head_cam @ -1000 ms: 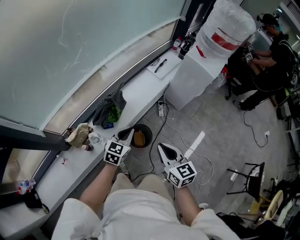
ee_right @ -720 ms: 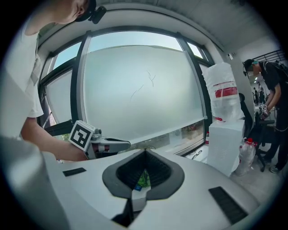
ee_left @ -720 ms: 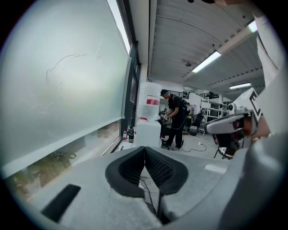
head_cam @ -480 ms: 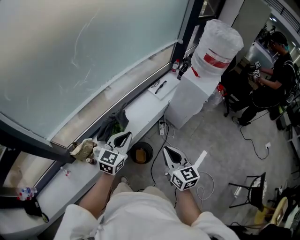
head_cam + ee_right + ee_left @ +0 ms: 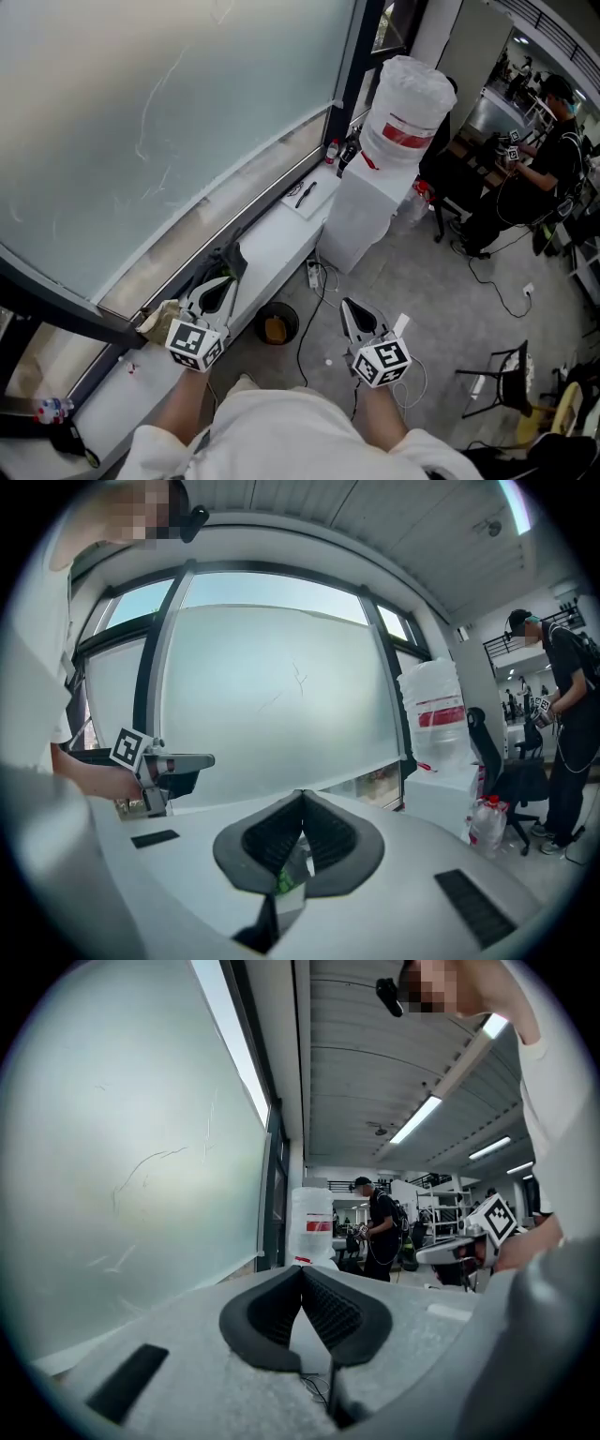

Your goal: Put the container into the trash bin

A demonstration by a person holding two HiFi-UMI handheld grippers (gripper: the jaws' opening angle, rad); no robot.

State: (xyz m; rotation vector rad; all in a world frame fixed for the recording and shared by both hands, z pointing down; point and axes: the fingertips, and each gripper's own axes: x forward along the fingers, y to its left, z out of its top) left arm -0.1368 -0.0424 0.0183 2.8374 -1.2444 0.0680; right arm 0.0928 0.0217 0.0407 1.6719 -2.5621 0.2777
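A black round trash bin (image 5: 276, 323) stands on the floor beside the white window ledge (image 5: 272, 239), with a brown-orange thing (image 5: 274, 329) lying inside it. My left gripper (image 5: 221, 286) hangs over the ledge, left of the bin, pointing level; its jaws are shut and empty (image 5: 302, 1269). My right gripper (image 5: 350, 307) floats above the floor to the right of the bin, its jaws meeting at the tips (image 5: 302, 795) with nothing seen held. Each gripper shows in the other's view: the right gripper (image 5: 459, 1251) and the left gripper (image 5: 165, 761).
A crumpled paper bag (image 5: 157, 316) and a dark bag (image 5: 217, 263) lie on the ledge near my left gripper. A white water dispenser (image 5: 373, 187) with a wrapped bottle stands ahead. Cables and a power strip (image 5: 314, 275) trail across the floor. A person (image 5: 525, 169) stands at far right.
Both grippers have risen away from the bin. The left one has drifted left over the ledge; the right one has stayed to the bin's right. Both stay shut.
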